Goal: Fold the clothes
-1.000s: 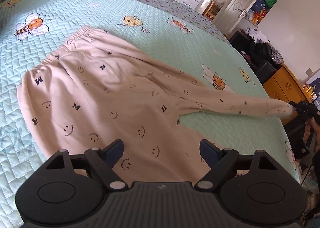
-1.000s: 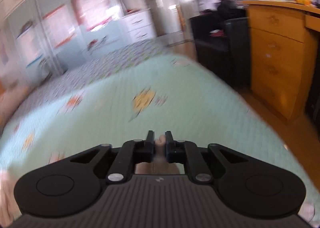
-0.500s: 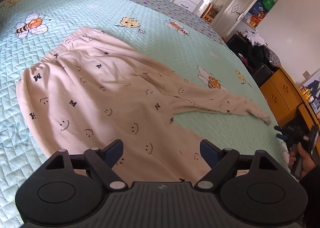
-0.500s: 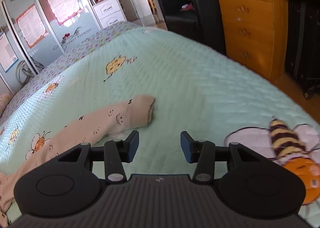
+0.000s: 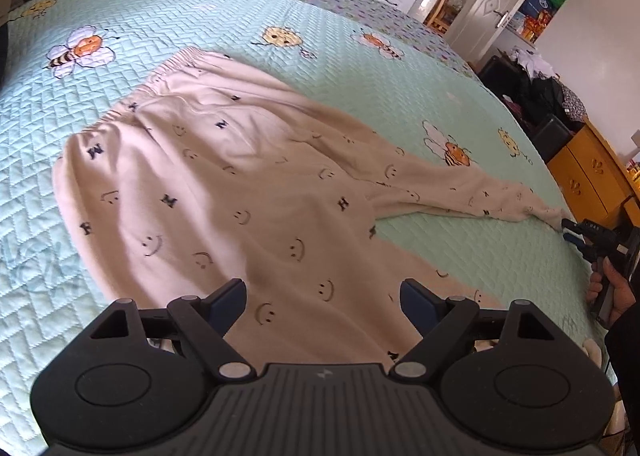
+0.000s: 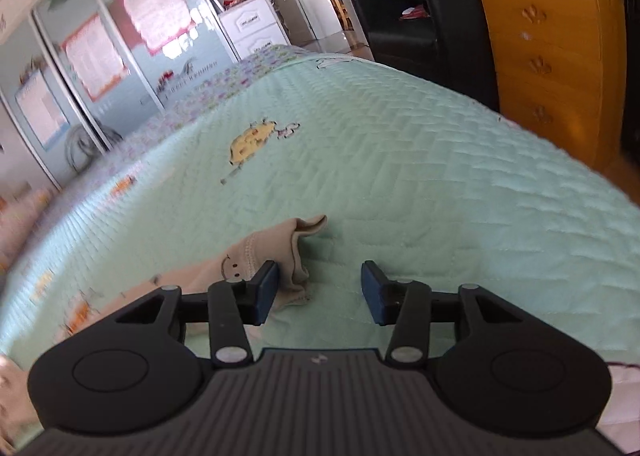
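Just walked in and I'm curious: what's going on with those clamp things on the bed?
A person with a two-finger gripper in each hand is folding cream smiley-print trousers spread flat on the quilted bed cover. The left gripper hovers open over the near leg. The right gripper, jaws just now moving, stands open at the far leg's cuff, not pinching it.

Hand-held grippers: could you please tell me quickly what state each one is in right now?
Left hand-held gripper: open, holding nothing.
Right hand-held gripper: open, holding nothing.

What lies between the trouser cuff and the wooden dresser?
Between cuff and dresser, only bare green quilt; the right wrist view shows it.
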Tool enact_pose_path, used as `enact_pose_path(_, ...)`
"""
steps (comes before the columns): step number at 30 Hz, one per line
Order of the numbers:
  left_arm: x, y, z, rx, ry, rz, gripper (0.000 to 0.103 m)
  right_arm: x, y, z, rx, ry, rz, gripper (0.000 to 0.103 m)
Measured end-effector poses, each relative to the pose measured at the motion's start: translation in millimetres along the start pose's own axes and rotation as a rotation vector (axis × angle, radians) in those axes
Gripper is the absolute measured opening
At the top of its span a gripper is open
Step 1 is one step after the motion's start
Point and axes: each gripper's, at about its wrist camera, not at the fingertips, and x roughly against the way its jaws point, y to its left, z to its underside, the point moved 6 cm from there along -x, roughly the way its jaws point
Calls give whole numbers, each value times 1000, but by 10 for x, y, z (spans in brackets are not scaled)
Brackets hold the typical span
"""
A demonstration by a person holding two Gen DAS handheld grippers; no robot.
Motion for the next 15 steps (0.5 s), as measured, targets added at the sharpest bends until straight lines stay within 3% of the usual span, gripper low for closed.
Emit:
enact_pose_path(1, -20, -34, 14, -8, 7, 3, 86, -17, 5, 13, -13, 17, -23, 7)
enact_pose_path(9, -6, -70, 79, -20, 19, -3, 86, 164, 13, -13, -68, -13, -45, 5)
enact_pose_path(15, 72, -40, 82, -10, 10, 2, 87, 710, 111, -175, -32, -53, -26, 4)
